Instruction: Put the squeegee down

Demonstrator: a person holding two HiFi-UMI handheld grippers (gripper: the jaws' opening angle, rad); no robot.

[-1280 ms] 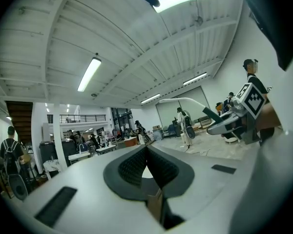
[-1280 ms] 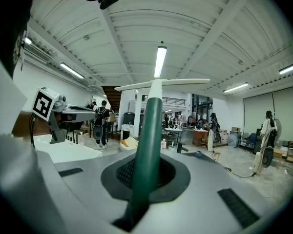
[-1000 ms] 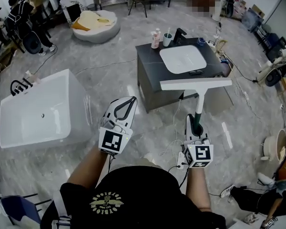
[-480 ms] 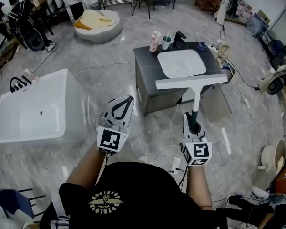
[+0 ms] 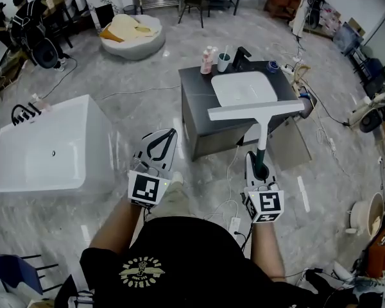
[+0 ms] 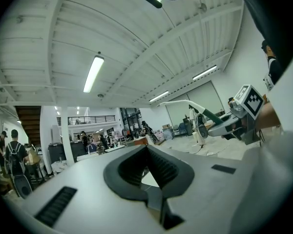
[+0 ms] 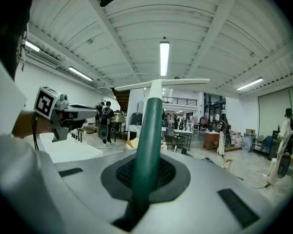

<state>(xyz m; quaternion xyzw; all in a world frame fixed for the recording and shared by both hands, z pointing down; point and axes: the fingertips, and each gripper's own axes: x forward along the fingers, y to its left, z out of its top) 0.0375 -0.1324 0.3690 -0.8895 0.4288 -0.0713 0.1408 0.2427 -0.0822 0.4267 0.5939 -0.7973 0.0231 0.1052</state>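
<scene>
One bathtub (image 5: 96, 133) and one vanity (image 5: 199, 88) are seen on the floor. One squeegee (image 5: 253, 111) is held in the air before the vanity, handle pointed away from the person, blade crosswise. Of two grippers, the right gripper (image 5: 261, 164) is clamped on the handle; the left gripper (image 5: 172, 135) is closed and empty.

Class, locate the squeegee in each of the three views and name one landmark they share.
Head view: squeegee right of centre, blade uppermost.
Left gripper view: squeegee at far right, blade towards the left.
Right gripper view: squeegee at centre, blade on top.
Shared landmark: the right tool, shut on its green handle.
</scene>
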